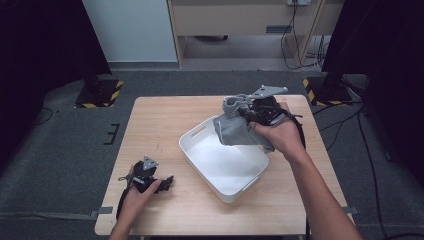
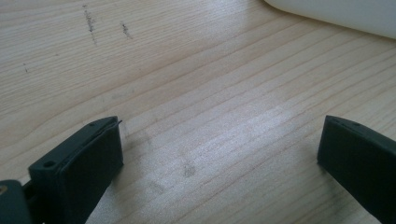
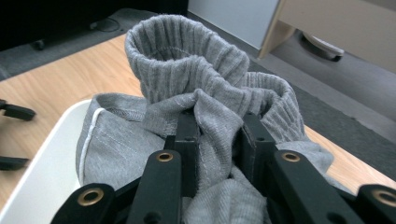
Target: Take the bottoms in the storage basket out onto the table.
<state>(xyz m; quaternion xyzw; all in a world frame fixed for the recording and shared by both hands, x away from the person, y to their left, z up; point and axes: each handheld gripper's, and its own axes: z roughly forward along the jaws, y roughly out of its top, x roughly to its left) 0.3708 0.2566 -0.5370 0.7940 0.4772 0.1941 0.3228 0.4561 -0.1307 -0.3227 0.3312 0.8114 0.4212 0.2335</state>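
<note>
**Grey garment: clamped in right gripper above white bin**

Grey garment (image 1: 235, 131), knitted, with ribbed cuffs. Bunched and lifted over the far corner of the white bin (image 1: 200, 157); its lower folds hang down at the bin's far rim. In the right gripper view a pinch of fabric (image 3: 212, 135) is pressed between the two black jaws, which stand narrowly apart with cloth filling the gap; one ribbed cuff stands upright just beyond them.

Right gripper (image 1: 250, 111): held in the person's right hand (image 1: 280, 135), over the far right part of the table (image 1: 155, 125), clamped on the garment.

Left gripper (image 1: 167, 183): in the left hand (image 1: 140, 192), low at the near left of the table, well apart from the bin. Jaws wide apart, bare wood between them, nothing held.

Bin: set diagonally at the table's middle, interior white. Open table lies to its left and along the near edge; the bin's rounded corner (image 2: 336, 14) shows in the left gripper view.
</note>
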